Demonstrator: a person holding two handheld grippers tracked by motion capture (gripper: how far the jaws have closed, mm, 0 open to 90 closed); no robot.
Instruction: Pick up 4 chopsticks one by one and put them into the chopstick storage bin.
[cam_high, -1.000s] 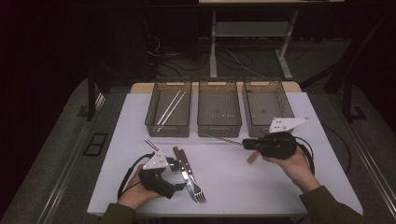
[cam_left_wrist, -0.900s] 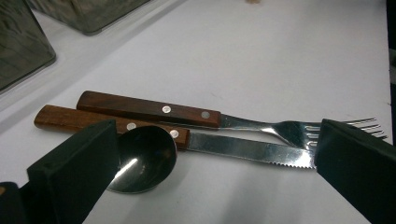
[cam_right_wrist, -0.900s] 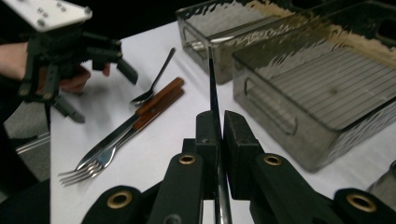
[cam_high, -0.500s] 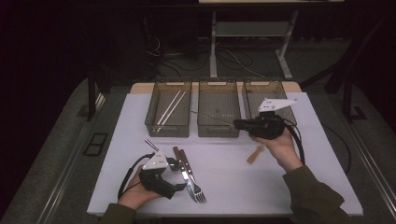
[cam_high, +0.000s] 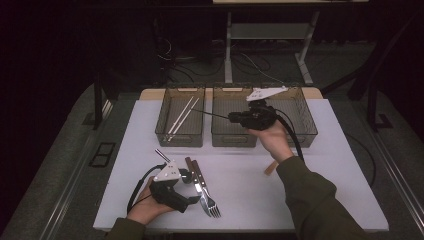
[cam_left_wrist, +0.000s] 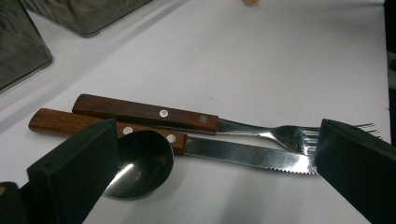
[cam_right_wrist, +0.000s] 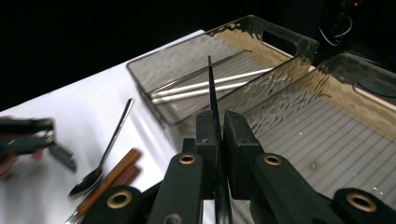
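High view: right gripper (cam_high: 235, 118) is held over the middle bin (cam_high: 233, 135) | Left gripper view: jaws are spread wide around spoon (cam_left_wrist: 140, 163), knife (cam_left_wrist: 187, 147), fork (cam_left_wrist: 205, 123), nothing gripped | Right gripper view: jaws are clamped on a thin dark chopstick (cam_right_wrist: 212, 102).

On the white bench (cam_high: 325, 170), 3 clear bins (cam_high: 181, 116) stand in a row. The right gripper (cam_high: 235, 118) hovers over the middle bin, pinching a thin dark rod (cam_high: 212, 114). The left gripper (cam_high: 192, 202) rests beside a fork (cam_high: 206, 192) near the front edge.
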